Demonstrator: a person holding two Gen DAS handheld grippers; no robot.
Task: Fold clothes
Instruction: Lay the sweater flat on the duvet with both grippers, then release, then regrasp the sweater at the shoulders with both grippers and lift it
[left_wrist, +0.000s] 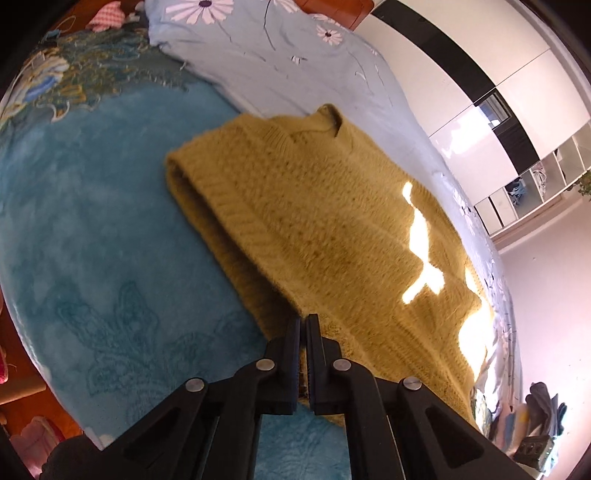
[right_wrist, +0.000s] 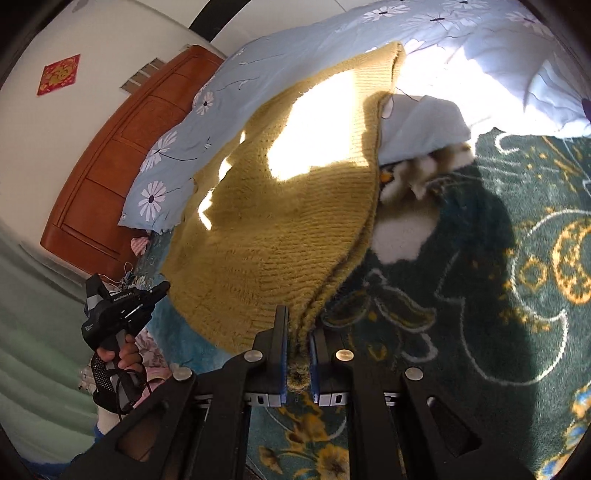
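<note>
A mustard-yellow knit sweater (left_wrist: 332, 229) lies folded on a teal plush blanket (left_wrist: 92, 221), its collar at the far end. My left gripper (left_wrist: 303, 325) is shut on the sweater's near edge. In the right wrist view the sweater (right_wrist: 280, 236) hangs draped and lifted, partly in bright sun. My right gripper (right_wrist: 298, 332) is shut on a bunched corner of it, cloth pinched between the blue pads. The left gripper and the hand that holds it show at the lower left of the right wrist view (right_wrist: 122, 314).
A light blue quilt with daisy print (left_wrist: 280, 55) lies bunched beyond the sweater and also shows in the right wrist view (right_wrist: 177, 147). A wooden headboard (right_wrist: 110, 162) stands at the left. White wardrobes (left_wrist: 480, 74) line the wall. A dark patterned blanket (right_wrist: 480, 258) covers the right.
</note>
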